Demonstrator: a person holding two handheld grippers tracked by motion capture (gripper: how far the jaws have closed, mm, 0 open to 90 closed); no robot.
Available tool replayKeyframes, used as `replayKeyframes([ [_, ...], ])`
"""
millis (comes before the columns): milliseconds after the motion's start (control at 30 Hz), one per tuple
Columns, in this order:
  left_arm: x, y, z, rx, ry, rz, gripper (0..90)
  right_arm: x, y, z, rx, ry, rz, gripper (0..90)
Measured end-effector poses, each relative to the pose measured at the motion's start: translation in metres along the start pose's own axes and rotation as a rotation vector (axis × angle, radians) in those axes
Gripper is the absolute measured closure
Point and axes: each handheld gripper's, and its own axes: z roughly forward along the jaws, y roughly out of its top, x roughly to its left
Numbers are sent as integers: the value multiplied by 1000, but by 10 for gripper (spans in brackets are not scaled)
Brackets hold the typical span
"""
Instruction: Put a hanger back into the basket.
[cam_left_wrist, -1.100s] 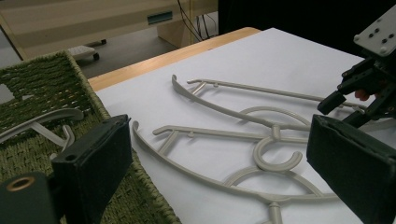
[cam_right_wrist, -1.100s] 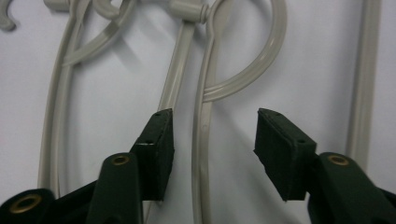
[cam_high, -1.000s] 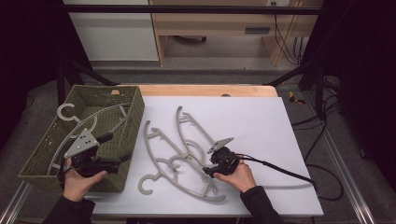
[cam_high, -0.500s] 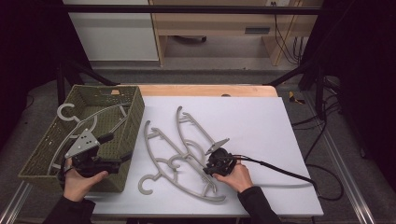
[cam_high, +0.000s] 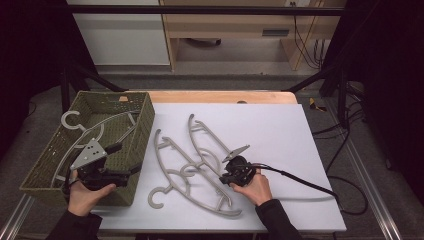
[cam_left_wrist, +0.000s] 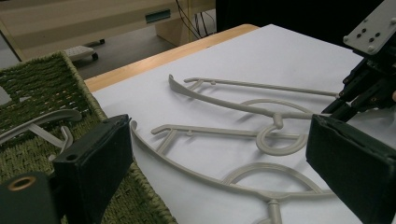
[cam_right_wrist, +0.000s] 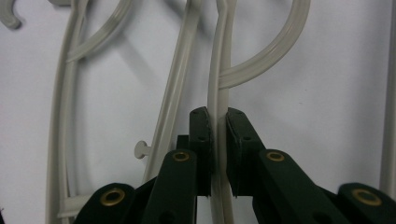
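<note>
From the high view, your right gripper (cam_high: 234, 176) sits on the two loose hangers (cam_high: 200, 170) on the white table (cam_high: 280, 130); its jaws are too small there to read. Your left gripper (cam_high: 107, 170) hovers over the woven basket (cam_high: 135, 125), where another hanger (cam_high: 87, 135) lies.

Your left gripper view shows its pads (cam_left_wrist: 95, 163) spread wide, nothing between them, the hangers beyond.

Your right gripper view shows the pads (cam_right_wrist: 201, 140) pinching a hanger bar (cam_right_wrist: 218, 93) that runs between them; its ends are cut off
</note>
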Motion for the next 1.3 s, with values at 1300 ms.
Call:
replayKeyframes([
  [1300,-19,10,-1,18,-57,114,60,3,3,-80,-166,189,-98,830],
])
